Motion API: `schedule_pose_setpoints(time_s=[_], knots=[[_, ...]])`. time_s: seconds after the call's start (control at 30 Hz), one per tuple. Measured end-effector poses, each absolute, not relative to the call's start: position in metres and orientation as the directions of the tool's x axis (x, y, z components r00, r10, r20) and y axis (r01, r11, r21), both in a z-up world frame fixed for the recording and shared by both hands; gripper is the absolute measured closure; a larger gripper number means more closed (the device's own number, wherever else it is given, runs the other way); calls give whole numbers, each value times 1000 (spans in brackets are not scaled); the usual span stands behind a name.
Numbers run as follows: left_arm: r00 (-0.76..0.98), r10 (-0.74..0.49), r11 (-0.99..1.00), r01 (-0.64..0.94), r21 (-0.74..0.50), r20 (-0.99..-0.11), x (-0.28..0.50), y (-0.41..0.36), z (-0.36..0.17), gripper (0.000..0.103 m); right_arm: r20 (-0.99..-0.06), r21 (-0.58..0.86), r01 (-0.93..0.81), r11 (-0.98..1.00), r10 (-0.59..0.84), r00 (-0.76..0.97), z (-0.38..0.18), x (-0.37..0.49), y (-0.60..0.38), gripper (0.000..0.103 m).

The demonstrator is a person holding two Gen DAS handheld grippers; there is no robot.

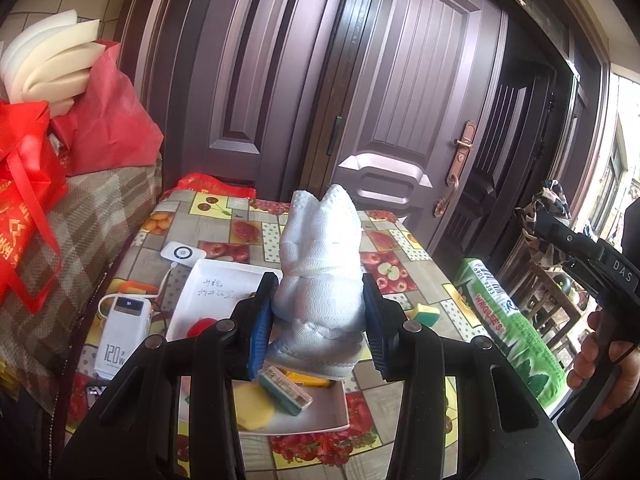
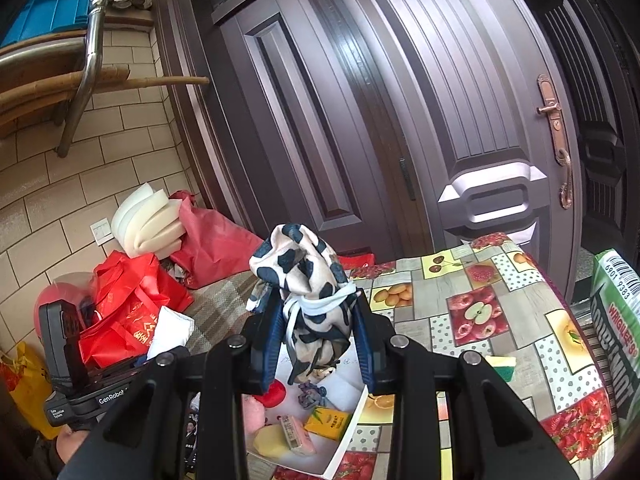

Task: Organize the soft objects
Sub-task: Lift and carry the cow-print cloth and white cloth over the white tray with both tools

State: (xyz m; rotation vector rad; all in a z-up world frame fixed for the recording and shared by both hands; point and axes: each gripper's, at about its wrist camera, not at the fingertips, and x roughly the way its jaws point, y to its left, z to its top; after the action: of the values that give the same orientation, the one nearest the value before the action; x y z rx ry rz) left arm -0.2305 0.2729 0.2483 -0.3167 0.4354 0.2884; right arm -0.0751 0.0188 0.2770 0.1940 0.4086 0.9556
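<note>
My left gripper is shut on a rolled white cloth and holds it upright above a white tray on the fruit-print table. My right gripper is shut on a black-and-cream patterned cloth bundle tied with a white band, held above the same tray. The tray holds a yellow sponge, a small packet, a red ball, a pink soft piece and a yellow box. The right gripper also shows in the left wrist view, high at the right.
A white power bank and a white device lie left of the tray. A yellow-green sponge and a green Wrigley's pack lie right. Red bags and foam pieces pile on the left. Doors stand behind.
</note>
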Motion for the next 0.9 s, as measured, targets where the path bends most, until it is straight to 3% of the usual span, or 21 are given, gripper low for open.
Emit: schedule_pose_setpoints(time_s=[0.9], knots=[[814, 276, 853, -453, -260, -511, -228, 318, 224, 62, -357, 306, -807, 505, 847, 394, 247, -75, 79, 70]])
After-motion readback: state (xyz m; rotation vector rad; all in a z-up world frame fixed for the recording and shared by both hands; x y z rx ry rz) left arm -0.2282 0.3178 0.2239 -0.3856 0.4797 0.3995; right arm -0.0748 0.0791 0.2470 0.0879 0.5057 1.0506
